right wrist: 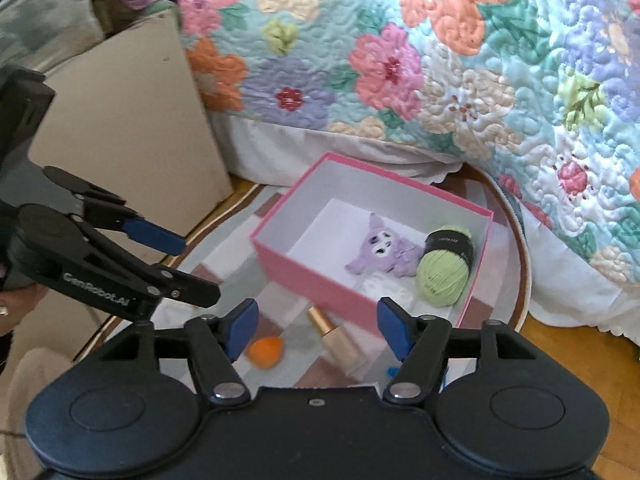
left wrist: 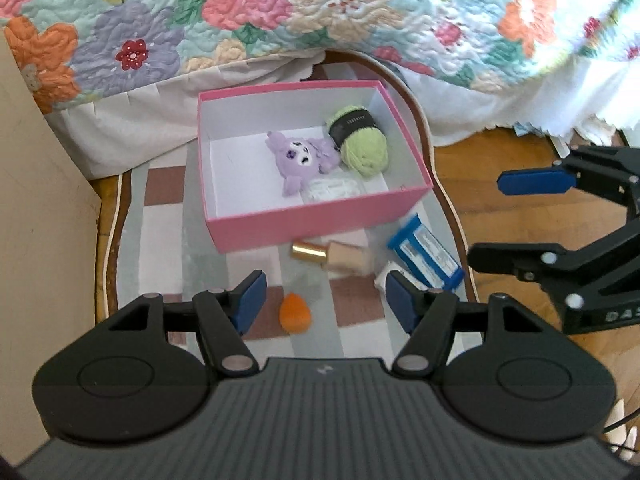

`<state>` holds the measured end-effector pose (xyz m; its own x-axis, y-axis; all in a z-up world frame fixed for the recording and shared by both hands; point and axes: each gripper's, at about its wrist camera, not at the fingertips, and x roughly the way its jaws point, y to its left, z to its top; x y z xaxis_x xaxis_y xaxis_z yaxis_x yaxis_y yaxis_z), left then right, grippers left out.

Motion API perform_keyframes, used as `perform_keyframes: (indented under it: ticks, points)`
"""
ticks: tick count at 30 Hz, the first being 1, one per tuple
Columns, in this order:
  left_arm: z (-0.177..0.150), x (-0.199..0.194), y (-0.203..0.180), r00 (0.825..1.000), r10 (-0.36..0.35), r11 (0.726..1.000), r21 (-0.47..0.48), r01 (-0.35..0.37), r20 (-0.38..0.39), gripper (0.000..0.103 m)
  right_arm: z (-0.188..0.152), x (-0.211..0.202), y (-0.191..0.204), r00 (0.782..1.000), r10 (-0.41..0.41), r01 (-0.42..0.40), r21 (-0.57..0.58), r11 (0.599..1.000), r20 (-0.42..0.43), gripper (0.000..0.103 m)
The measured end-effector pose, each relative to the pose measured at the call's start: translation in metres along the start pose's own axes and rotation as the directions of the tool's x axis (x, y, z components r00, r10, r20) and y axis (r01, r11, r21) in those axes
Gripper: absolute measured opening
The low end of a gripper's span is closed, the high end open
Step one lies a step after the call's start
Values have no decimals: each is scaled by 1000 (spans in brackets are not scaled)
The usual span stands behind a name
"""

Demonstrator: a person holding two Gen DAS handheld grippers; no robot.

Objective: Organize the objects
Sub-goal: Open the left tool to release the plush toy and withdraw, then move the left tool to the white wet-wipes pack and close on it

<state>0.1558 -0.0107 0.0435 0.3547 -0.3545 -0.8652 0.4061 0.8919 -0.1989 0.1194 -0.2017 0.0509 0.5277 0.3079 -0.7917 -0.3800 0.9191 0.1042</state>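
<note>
my left claw (left wrist: 324,304) hangs over the checked mat (left wrist: 160,220), jaws apart, nothing between them; the orange sponge (left wrist: 295,313) lies on the mat below the gap. my right claw (right wrist: 316,330) is spread too, empty, and in the left view it (left wrist: 486,216) sits off to the right over the wooden floor (left wrist: 472,160). on its arm there i read only "das", the rest cut by the frame edge. from the right view, the left claw's (right wrist: 202,266) side reads "genrobot.ai".

the pink box (left wrist: 320,220) stands open on the mat, near the flowered quilt (left wrist: 240,12). inside: a purple plush (left wrist: 298,160), a green yarn ball (left wrist: 362,146) touching it at the far right corner, and something white (left wrist: 330,189) by the near wall, too blurred to name. the yarn's black band carries pale print, too small to read.

just outside the box's near wall lies a bottle with a gold cap (left wrist: 332,258), on its side. beside it a blue packet (left wrist: 426,258) with white panels; its lettering is smeared, and my right finger hides most of it in the right view. a beige board (right wrist: 120,120) leans at the left.
</note>
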Motion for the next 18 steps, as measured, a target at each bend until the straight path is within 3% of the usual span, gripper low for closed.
perform_keyframes:
  ticks: [9, 14, 18]
  points:
    - [-37, 28, -25, 997, -75, 997, -1, 75, -31, 65, -53, -10, 9, 998, 42, -45, -62, 997, -36, 76]
    - [-50, 63, -35, 992, -118, 993, -4, 118, -46, 65, -87, 10, 3, 996, 59, -64, -71, 995, -66, 76]
    - [-55, 91, -42, 992, -109, 994, 4, 109, -70, 65, -110, 34, -6, 995, 45, -50, -50, 998, -91, 76]
